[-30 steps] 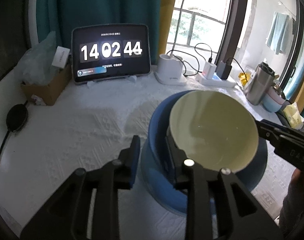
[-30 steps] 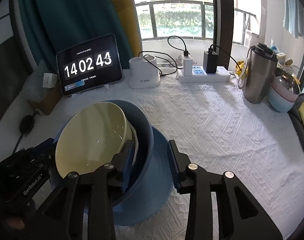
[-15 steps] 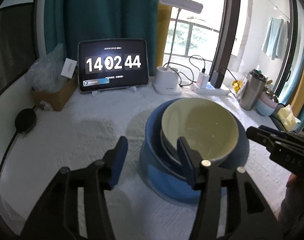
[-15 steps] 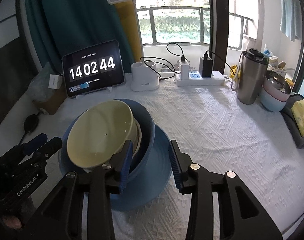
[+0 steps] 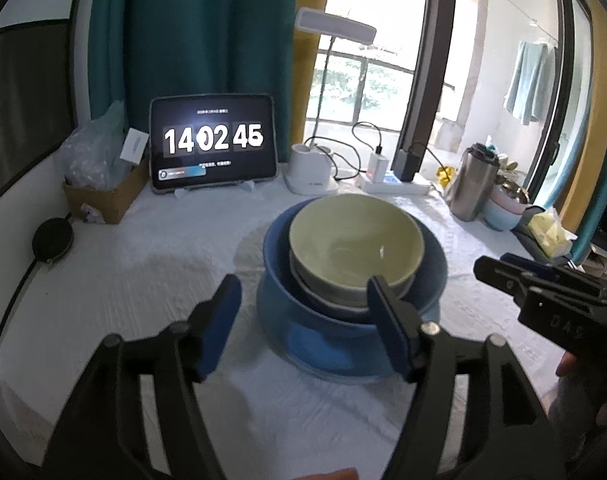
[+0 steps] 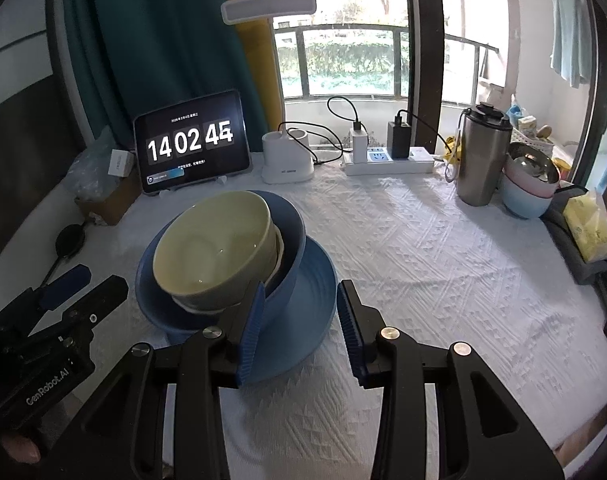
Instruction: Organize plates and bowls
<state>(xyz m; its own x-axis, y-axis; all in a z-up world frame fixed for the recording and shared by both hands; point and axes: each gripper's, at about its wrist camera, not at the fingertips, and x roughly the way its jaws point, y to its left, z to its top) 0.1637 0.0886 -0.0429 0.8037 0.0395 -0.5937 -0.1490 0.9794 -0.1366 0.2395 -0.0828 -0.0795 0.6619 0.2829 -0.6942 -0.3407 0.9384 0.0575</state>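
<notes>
You see a pale yellow-green bowl [image 6: 217, 240] in a blue bowl [image 6: 291, 248] on a lighter blue plate [image 6: 311, 280], centre frame, over a white cloth [image 6: 443, 280] with raised diamond patterning.

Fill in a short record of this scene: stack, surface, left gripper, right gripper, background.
stack: cream bowl nested in blue bowl, on blue plate
surface: white cloth
left gripper: jaws opening, holding nothing
right gripper: open, holding nothing
background: tablet showing a clock, lamp, flask
</notes>
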